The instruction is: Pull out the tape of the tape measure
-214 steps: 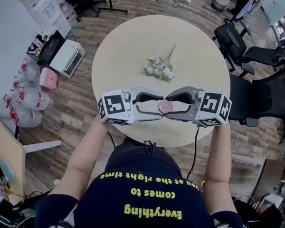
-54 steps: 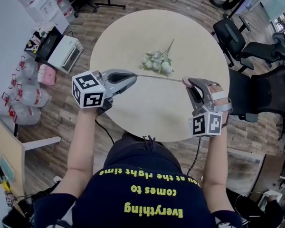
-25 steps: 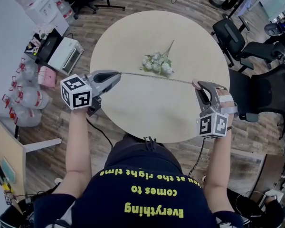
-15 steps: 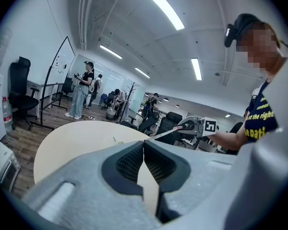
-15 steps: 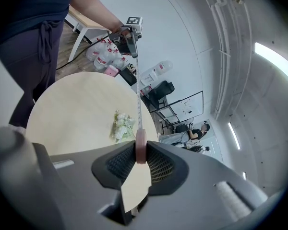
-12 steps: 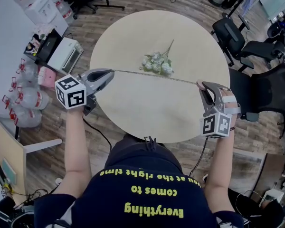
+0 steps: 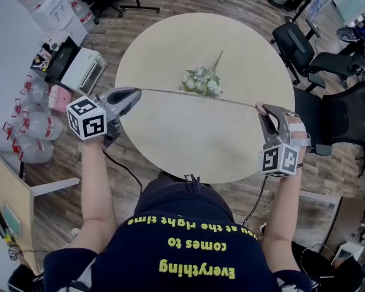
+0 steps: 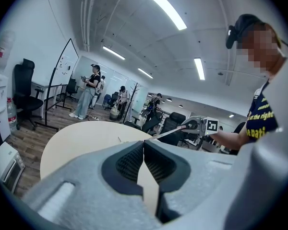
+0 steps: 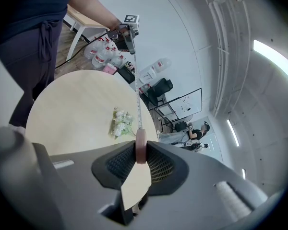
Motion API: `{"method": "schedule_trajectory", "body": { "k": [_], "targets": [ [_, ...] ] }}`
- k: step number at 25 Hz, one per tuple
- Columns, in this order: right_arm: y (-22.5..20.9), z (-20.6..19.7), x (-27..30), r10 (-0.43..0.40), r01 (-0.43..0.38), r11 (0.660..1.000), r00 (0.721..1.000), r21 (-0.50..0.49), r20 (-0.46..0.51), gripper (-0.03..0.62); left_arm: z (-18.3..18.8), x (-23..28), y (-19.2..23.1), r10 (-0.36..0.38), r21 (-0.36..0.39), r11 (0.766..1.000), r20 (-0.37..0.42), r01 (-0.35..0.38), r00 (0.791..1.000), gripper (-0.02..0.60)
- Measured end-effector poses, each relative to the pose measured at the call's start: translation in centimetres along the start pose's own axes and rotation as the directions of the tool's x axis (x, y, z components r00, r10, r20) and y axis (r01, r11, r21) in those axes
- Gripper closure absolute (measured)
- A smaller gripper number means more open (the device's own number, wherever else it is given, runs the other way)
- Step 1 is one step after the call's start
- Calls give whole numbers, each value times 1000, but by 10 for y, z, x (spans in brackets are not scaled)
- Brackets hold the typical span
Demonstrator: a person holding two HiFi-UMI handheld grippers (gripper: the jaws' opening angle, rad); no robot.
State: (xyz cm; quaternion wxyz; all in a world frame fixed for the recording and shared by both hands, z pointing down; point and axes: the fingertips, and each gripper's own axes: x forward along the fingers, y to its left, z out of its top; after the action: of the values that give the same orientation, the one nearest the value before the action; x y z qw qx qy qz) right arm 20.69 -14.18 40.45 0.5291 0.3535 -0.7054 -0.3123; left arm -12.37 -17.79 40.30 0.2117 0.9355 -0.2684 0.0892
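The tape (image 7: 188,95) runs above the table (image 7: 188,145) from the left gripper (image 7: 137,90) at the table's left edge to the tape measure (image 9: 140,147) in the right gripper (image 7: 261,107) at its right edge, passing just before the bunch of flowers (image 7: 202,81) near the middle, with chairs (image 7: 304,47) off the right side.

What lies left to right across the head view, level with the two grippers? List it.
Water bottles → left gripper → flower bunch → right gripper → black office chair.

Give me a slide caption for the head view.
Left tool pinching the tape, right tool gripping the case, tape stretched over the table beside flowers.
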Motion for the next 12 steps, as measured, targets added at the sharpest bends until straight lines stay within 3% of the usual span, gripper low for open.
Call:
{"method": "schedule_trajectory", "body": {
  "k": [12],
  "targets": [
    [4,-2,1,14,-14,1000,1000,-2,-10,511,2,1,-1,0,-8,1000,6,0,1000,577]
  ]
}}
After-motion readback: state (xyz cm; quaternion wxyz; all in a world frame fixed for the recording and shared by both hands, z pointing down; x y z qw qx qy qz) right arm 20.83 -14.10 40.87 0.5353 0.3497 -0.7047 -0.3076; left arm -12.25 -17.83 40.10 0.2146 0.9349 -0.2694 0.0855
